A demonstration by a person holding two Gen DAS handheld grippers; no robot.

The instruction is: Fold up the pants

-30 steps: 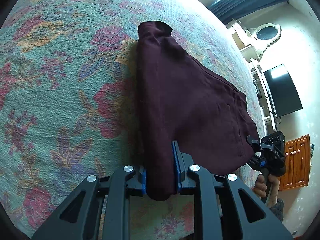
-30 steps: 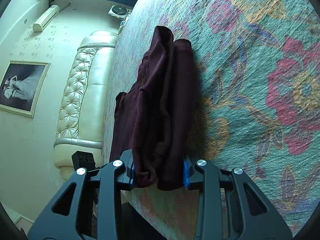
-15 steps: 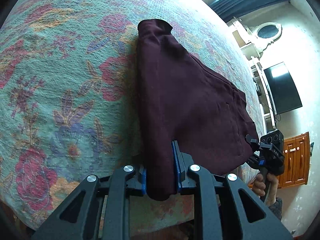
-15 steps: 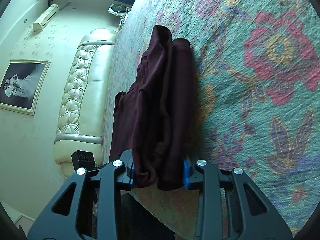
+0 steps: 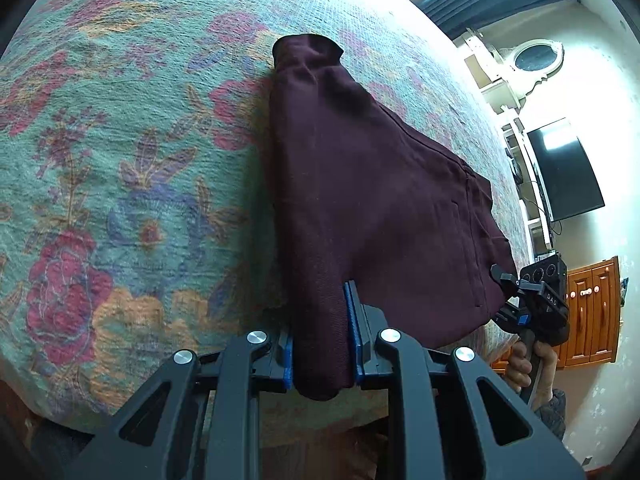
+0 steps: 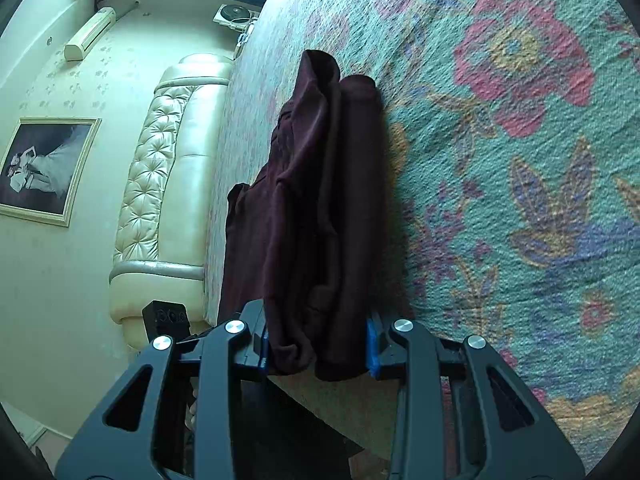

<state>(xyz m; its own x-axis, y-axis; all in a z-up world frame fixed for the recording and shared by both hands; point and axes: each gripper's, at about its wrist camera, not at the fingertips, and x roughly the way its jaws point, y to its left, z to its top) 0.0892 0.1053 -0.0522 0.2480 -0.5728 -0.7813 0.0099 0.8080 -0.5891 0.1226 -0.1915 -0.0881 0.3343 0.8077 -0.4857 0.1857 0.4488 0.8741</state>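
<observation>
Nearest in the left wrist view, the left gripper (image 5: 322, 346), black with blue pads, has its jaws closed on a narrow bunched end of the dark maroon soft-woven pants (image 5: 372, 200). The cloth fills the gap between the pads and a rounded fold pokes out just below them. From there the garment widens into a rough triangle across the bed, with a seam and a pocket line on its right part and a rolled, tube-like end at the far tip.

In the right wrist view, the right gripper (image 6: 318, 350), of the same black frame with blue pads, is clamped on a thicker, doubled bundle of the pants (image 6: 320, 208). Several layers hang between its jaws, and the folds run away in long vertical ridges.

The pants lie on a teal, nubbly-textured bedspread with pink, orange and purple flowers (image 5: 120, 160), close to the near edge of the bed.

Farther off, the right gripper (image 5: 536, 304) shows at the garment's right corner. Beyond stand a cream tufted leather headboard (image 6: 160, 184), a framed picture (image 6: 44, 168), a black wall television (image 5: 564, 172) and an orange wooden cabinet (image 5: 592, 312).
</observation>
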